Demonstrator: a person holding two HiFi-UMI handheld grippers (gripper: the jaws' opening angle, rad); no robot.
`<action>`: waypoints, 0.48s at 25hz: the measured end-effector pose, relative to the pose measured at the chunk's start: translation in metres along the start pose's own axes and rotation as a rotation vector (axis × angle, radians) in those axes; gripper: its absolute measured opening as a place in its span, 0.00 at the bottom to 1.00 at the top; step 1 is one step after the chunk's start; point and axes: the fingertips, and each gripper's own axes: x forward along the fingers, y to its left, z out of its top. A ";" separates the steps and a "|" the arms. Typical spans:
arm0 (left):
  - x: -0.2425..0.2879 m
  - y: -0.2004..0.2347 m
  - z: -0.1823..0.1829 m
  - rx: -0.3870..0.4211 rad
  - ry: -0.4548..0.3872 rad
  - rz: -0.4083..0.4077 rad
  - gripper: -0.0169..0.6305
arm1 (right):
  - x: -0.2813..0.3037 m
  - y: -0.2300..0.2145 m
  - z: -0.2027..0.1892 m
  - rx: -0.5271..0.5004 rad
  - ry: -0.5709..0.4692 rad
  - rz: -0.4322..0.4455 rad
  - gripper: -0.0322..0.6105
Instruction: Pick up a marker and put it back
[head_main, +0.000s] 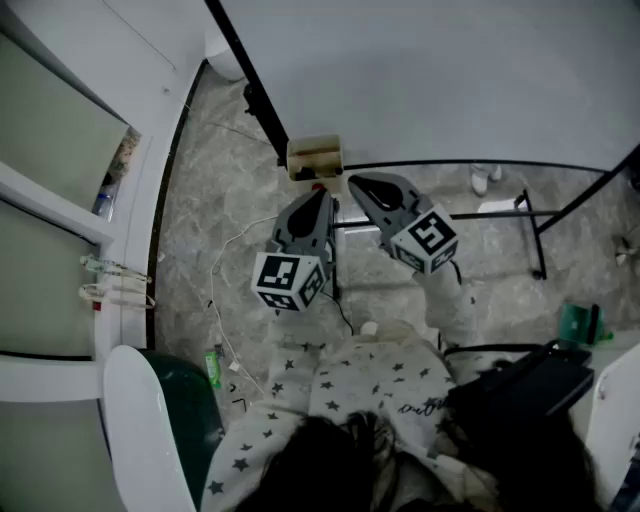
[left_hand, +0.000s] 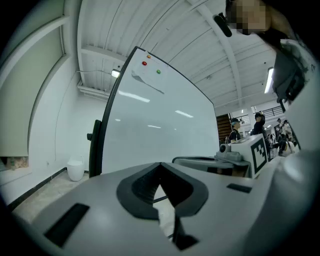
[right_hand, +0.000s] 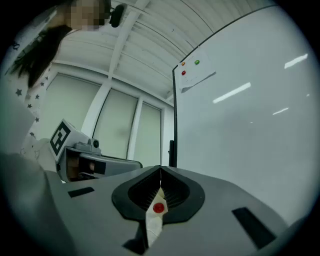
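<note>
At the foot of the whiteboard (head_main: 430, 80), in the head view, a black frame edge runs from 11 o'clock down to a small cream holder (head_main: 314, 157) and then off toward 3 o'clock. Both tools point at that holder from 6 o'clock. The left tongs (head_main: 323, 195) and the right tongs (head_main: 353, 183) lie side by side, near each other but apart, their tips just short of the board's lower edge.

Each gripper view shows its jaws pressed together at the tips, with nothing in their bite. One red marker (right_hand: 158, 208) is visible. In the right gripper view its round end shows through the slot under the closed tips, against the cream holder and ahead of the jaws. In the head view a red spot sits just at 6 o'clock of the holder, between the two tips. I cannot tell whether it touches either tool.

The marbled floor (head_main: 210, 200) lies open at 9 o'clock of the tongs, crossed only by thin white cables (head_main: 225, 300). At 3 o'clock the black stand legs (head_main: 535, 235) close the way. One green bottle (head_main: 213, 366) lies at 7 o'clock, beside a chair (head_main: 140, 420).

High on the board, three magnets (left_hand: 144, 63), two reddish and one green, sit by one sheet (left_hand: 147, 80).
</note>
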 end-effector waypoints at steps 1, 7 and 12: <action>-0.001 -0.001 -0.003 -0.005 0.003 0.004 0.03 | 0.000 0.001 -0.002 0.000 0.004 0.000 0.06; -0.013 -0.001 -0.010 -0.012 0.001 0.024 0.03 | 0.002 0.007 -0.015 0.008 0.015 0.006 0.06; 0.002 0.022 -0.019 -0.027 0.007 0.055 0.03 | 0.026 -0.003 -0.038 0.056 0.051 0.060 0.30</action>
